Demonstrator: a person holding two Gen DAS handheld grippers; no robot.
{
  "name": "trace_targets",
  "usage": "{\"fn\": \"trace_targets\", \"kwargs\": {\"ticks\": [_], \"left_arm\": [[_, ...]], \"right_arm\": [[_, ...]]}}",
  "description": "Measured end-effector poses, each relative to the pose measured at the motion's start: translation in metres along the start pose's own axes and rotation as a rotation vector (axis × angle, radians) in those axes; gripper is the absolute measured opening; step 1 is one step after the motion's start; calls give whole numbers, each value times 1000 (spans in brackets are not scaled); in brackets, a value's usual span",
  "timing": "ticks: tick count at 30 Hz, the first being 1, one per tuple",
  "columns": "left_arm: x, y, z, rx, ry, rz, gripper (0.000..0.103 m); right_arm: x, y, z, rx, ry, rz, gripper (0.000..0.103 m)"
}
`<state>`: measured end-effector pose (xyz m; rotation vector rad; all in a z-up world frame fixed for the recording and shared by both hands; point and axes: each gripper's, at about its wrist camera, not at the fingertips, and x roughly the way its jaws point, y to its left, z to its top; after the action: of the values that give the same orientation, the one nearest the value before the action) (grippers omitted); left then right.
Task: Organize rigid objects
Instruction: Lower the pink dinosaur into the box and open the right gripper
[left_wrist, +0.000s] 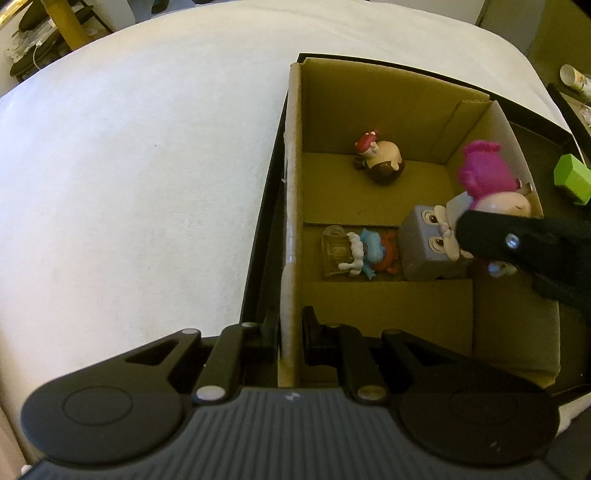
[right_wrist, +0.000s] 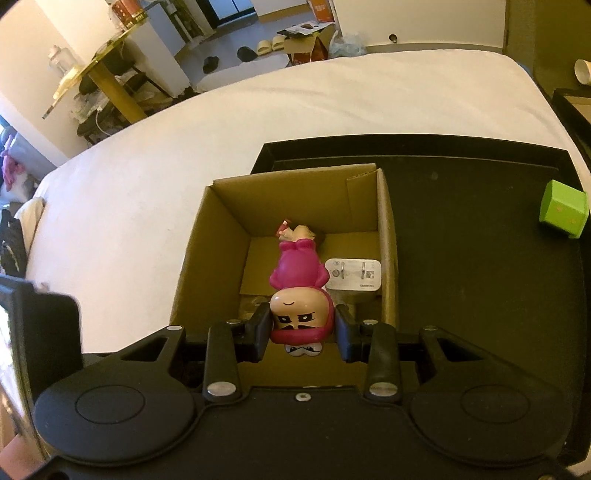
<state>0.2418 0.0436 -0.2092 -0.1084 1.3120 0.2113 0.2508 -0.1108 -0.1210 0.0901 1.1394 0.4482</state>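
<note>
An open cardboard box (right_wrist: 218, 240) stands in a black tray (right_wrist: 480, 258). My left gripper (left_wrist: 291, 334) is shut on the box's left wall (left_wrist: 291, 184), one finger on each side of it. My right gripper (right_wrist: 301, 328) is shut on the head of a pink figurine (right_wrist: 299, 266), which hangs over the box's right side; the same pink figurine (left_wrist: 484, 173) also shows in the left wrist view. In the box lie a brown figure with a red hat (left_wrist: 380, 158), a blue and orange figure (left_wrist: 365, 254) and a grey block with eyes (left_wrist: 428, 240).
A green cube (right_wrist: 563, 208) sits on the tray to the right of the box. The tray rests on a white padded surface (right_wrist: 184, 147). A paper cup (right_wrist: 583, 72) stands at the far right. Furniture and slippers are on the floor beyond.
</note>
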Motion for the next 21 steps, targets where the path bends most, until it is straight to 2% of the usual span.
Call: {"fn": "trace_targets", "kwargs": {"ticks": [15, 21], "left_arm": [[0, 4, 1, -1, 0, -9, 11], [0, 3, 0, 7, 1, -6, 12]], "right_arm": [[23, 0, 10, -9, 11, -45, 36], [23, -1, 12, -14, -8, -53, 43]]}}
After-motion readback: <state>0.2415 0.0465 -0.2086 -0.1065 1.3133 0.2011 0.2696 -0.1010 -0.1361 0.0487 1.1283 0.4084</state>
